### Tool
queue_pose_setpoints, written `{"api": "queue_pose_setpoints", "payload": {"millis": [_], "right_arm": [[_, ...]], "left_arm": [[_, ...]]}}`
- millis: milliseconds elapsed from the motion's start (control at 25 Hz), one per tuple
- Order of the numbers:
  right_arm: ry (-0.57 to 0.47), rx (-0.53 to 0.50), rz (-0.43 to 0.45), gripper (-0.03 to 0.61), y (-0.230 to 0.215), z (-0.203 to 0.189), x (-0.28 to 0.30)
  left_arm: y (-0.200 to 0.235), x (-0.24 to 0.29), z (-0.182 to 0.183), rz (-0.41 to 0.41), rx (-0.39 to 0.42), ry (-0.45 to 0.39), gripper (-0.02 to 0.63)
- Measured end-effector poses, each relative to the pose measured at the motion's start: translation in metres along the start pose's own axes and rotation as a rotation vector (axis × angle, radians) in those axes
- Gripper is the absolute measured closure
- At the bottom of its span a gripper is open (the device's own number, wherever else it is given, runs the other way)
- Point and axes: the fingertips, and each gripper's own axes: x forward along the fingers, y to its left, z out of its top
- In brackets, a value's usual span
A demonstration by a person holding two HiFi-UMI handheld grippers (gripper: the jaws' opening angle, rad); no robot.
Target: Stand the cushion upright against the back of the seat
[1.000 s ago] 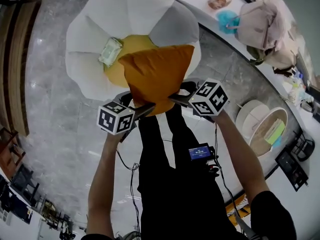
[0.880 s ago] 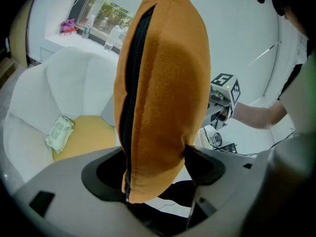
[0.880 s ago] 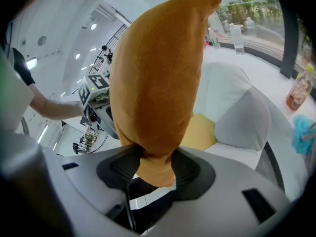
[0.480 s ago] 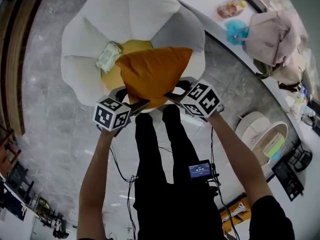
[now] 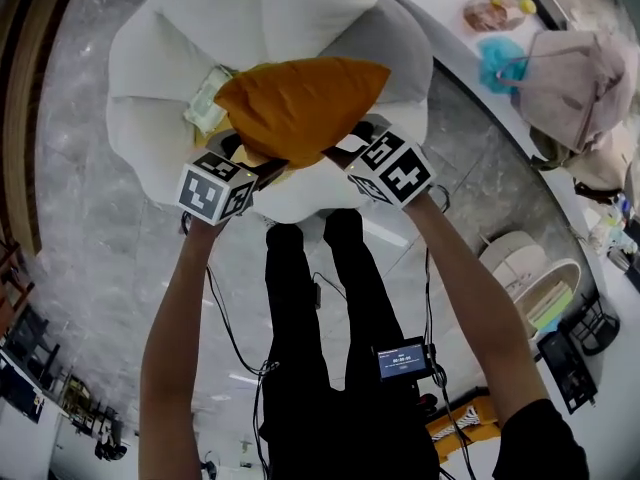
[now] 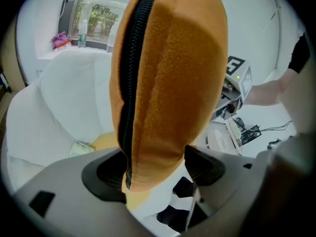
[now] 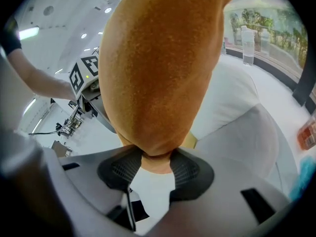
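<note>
Orange cushion (image 5: 300,108) over the white petal-shaped seat (image 5: 260,18) at 12 o'clock in the head view, left gripper (image 5: 262,168) clamped on its 7 o'clock corner, right gripper (image 5: 345,153) at 5 o'clock, jaws closing on the corner pinched between them, pale packet (image 5: 205,103) at the cushion's 9 o'clock

A big lounge-like room — shiny grey stone floor (image 5: 80,198), a soft white flower-shaped seat (image 5: 150,68), a long white counter (image 5: 442,0).
</note>
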Motion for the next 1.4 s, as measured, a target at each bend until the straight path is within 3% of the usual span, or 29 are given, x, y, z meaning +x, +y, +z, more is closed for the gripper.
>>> {"api": "queue_pose_setpoints", "payload": {"millis": [280, 640, 960, 1200, 1400], "right_arm": [[-0.003, -0.027, -0.058, 0.391, -0.031, -0.003, 0.029], [-0.003, -0.112, -0.139, 0.396, -0.066, 0.010, 0.060], [0.036, -0.153, -0.198, 0.403, -0.091, 0.001, 0.089], [0.061, -0.140, -0.208, 0.404, -0.098, -0.007, 0.112], [0.052, -0.093, -0.203, 0.403, -0.106, 0.001, 0.118]], "left_arm": [[0.034, 0.029, 0.007, 0.051, 0.089, -0.015, 0.252], [0.080, 0.058, 0.018, 0.118, 0.144, -0.019, 0.252], [0.107, 0.090, 0.016, 0.161, 0.190, 0.050, 0.252], [0.125, 0.106, 0.002, 0.166, 0.179, 0.090, 0.252], [0.136, 0.107, 0.005, 0.177, 0.148, 0.076, 0.239]]}}
